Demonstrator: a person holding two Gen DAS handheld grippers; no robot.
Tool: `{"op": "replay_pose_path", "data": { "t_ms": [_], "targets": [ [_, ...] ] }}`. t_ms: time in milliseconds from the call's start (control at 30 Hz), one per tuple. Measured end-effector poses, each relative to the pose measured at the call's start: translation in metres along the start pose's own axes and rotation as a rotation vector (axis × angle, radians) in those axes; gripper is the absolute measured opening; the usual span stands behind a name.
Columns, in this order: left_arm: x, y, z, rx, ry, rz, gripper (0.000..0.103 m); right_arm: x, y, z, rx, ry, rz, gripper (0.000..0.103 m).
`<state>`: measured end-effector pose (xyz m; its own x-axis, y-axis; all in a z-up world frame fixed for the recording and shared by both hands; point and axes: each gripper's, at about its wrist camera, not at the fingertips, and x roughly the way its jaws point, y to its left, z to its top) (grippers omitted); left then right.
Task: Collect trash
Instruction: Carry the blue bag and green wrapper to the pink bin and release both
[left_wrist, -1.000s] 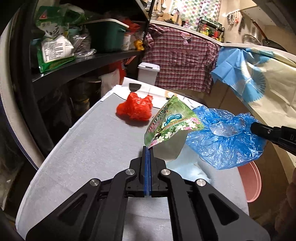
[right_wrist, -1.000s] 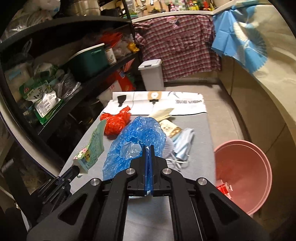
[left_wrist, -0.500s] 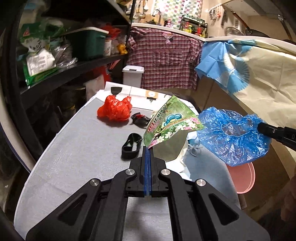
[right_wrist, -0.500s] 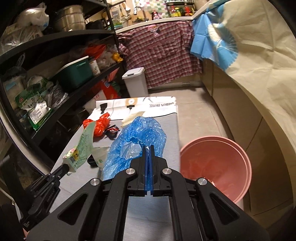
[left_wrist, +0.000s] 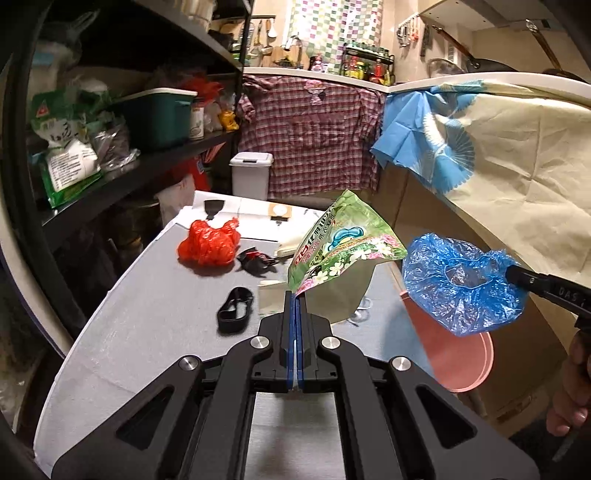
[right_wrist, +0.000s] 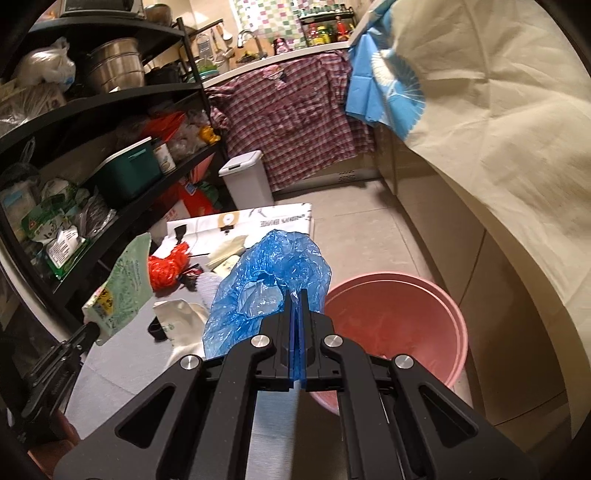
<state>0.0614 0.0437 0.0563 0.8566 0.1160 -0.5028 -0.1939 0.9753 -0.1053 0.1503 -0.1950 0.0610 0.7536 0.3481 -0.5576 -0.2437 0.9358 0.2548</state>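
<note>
My left gripper (left_wrist: 294, 295) is shut on a green flowered pouch (left_wrist: 343, 247) and holds it above the grey table (left_wrist: 155, 314); the pouch also shows in the right wrist view (right_wrist: 122, 291). My right gripper (right_wrist: 294, 295) is shut on a crumpled blue plastic cover (right_wrist: 269, 284), seen in the left wrist view (left_wrist: 461, 280) hanging over the pink bucket (left_wrist: 454, 358). The bucket (right_wrist: 399, 317) stands on the floor right of the table. A red plastic bag (left_wrist: 208, 245), a black band (left_wrist: 234, 314) and a dark wrapper (left_wrist: 255, 256) lie on the table.
A white pouch (right_wrist: 181, 321) and cream paper (right_wrist: 225, 254) lie on the table. Black shelves (left_wrist: 122, 177) with goods run along the left. A white bin (left_wrist: 251, 177) and a plaid shirt (left_wrist: 314, 136) are behind. A cloth-draped counter (right_wrist: 498, 147) is on the right.
Both grippers have pulled back and swung right with their loads. The blue cover now hangs over the pink bucket. More table litter has come into view.
</note>
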Motion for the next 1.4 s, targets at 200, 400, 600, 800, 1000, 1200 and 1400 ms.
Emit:
{"op": "replay_pose_path", "data": {
  "t_ms": [200, 400, 600, 800, 1000, 1200, 1400],
  "targets": [
    [0.000, -0.026, -0.001, 0.025, 0.008, -0.039, 0.000, -0.001, -0.029, -0.006, 0.041, -0.008, -0.038, 0.002],
    [0.004, -0.050, -0.004, 0.036, 0.022, -0.093, 0.000, 0.001, -0.058, -0.013, 0.080, -0.016, -0.101, 0.002],
    [0.015, -0.073, -0.009, 0.028, 0.054, -0.166, 0.000, 0.004, -0.079, -0.022, 0.099, -0.023, -0.173, 0.002],
    [0.030, -0.097, -0.019, 0.045, 0.083, -0.225, 0.000, 0.012, -0.093, -0.030, 0.116, -0.023, -0.237, 0.002],
    [0.051, -0.116, -0.026, 0.050, 0.113, -0.291, 0.000, 0.019, -0.103, -0.033, 0.138, -0.023, -0.276, 0.002],
    [0.074, -0.130, -0.027, 0.033, 0.151, -0.347, 0.000, 0.028, -0.111, -0.035, 0.151, -0.010, -0.304, 0.002],
    [0.107, -0.140, -0.031, 0.036, 0.228, -0.356, 0.000, 0.039, -0.112, -0.036, 0.148, 0.012, -0.319, 0.002]
  ]
}}
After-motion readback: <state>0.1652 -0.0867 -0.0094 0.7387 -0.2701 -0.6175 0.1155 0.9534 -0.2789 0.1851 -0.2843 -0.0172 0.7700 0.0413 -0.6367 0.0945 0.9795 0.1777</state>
